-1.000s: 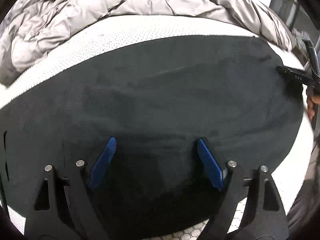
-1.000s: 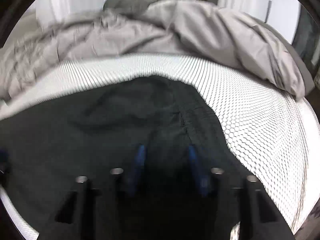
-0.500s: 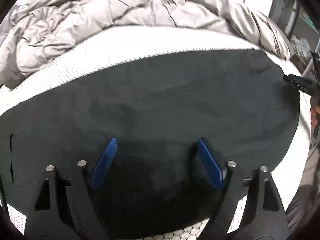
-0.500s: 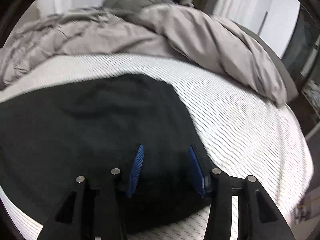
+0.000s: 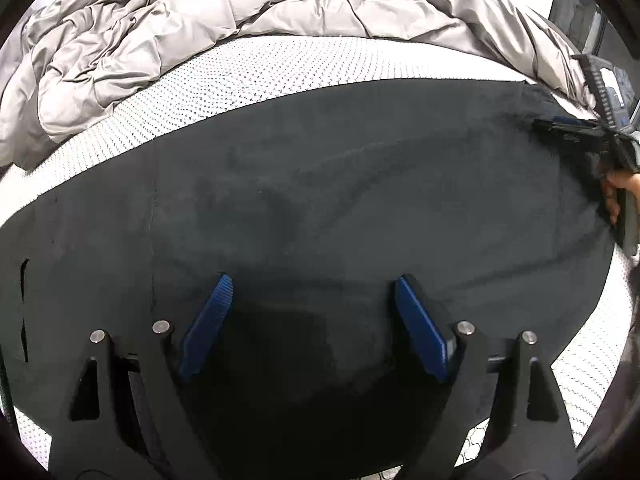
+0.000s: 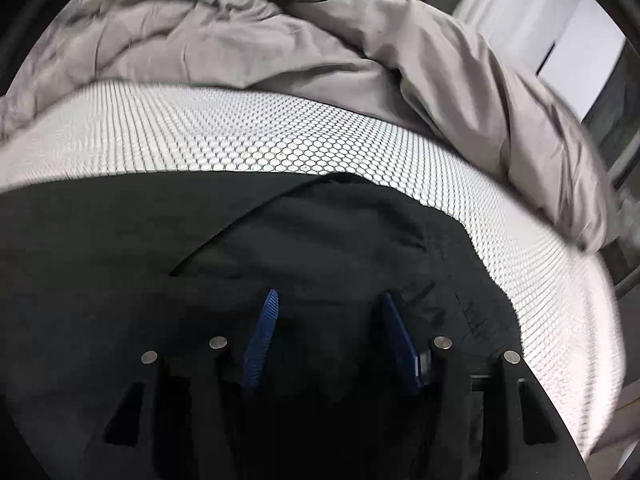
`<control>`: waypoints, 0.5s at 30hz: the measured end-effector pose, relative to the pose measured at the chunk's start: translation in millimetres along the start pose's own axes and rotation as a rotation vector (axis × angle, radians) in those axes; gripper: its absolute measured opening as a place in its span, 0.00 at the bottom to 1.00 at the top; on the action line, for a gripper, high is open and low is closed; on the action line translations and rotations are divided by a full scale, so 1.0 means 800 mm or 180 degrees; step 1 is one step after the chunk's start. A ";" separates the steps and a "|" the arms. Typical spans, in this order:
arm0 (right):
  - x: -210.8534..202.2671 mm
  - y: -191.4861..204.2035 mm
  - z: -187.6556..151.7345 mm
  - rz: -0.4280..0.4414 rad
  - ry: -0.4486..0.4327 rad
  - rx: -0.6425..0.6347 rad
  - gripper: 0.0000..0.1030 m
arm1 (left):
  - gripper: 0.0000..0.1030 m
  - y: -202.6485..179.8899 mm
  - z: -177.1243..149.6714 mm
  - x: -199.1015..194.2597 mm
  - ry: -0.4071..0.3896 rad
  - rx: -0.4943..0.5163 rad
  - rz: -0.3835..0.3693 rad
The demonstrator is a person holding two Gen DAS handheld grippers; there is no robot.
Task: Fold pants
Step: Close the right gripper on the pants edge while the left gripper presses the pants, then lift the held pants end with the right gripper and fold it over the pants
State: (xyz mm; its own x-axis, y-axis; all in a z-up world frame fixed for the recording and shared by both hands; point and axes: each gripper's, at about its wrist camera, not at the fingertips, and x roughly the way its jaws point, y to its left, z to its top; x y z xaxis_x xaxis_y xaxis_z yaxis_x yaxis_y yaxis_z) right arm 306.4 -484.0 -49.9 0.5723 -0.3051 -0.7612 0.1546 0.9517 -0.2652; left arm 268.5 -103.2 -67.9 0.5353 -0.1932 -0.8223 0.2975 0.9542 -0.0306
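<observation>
Your left gripper [image 5: 312,288] hangs over the pants [image 5: 340,200] with its jaws wide apart. Nothing sits between the blue pads [image 5: 208,320]; the dark cloth lies flat beneath them, and contact between pad tips and cloth cannot be confirmed.

The pants are spread across the near part of the bed [image 5: 240,76], on a white cover with a honeycomb print. From your left wrist view the cloth fills most of the frame, smooth apart from faint creases. A vertical seam runs down its left portion, and a slit shows close to the left edge.

Your right gripper [image 6: 328,300] is over the right end of the pants. Its jaws are opening, with a clear gap between the pads [image 6: 262,340], and they press on nothing. Just ahead of it a folded flap of the pants [image 6: 320,232] lies on top of the lower layer, its edge running diagonally. A stitched hem shows to the right of the jaws, near the edge of the cloth.

In the left wrist view, that gripper appears at the far right edge of the pants, with your hand [image 5: 618,192] on its handle.

A rumpled grey duvet [image 6: 320,52] is heaped along the far side of the bed, clear of the pants.
</observation>
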 end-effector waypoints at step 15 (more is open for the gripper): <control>-0.095 0.033 -0.122 0.0594 0.0001 -0.0803 0.79 | 0.81 -0.117 -0.024 -0.025 0.0110 0.0788 -0.0491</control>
State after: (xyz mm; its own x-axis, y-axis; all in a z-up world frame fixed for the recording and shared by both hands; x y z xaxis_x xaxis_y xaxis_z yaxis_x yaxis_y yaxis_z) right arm 188.5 -439.2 -57.0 0.5716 -0.1261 -0.8108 -0.1578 0.9528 -0.2594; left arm 214.9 -184.2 -59.4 0.4427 -0.3196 -0.8378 0.5592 0.8288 -0.0206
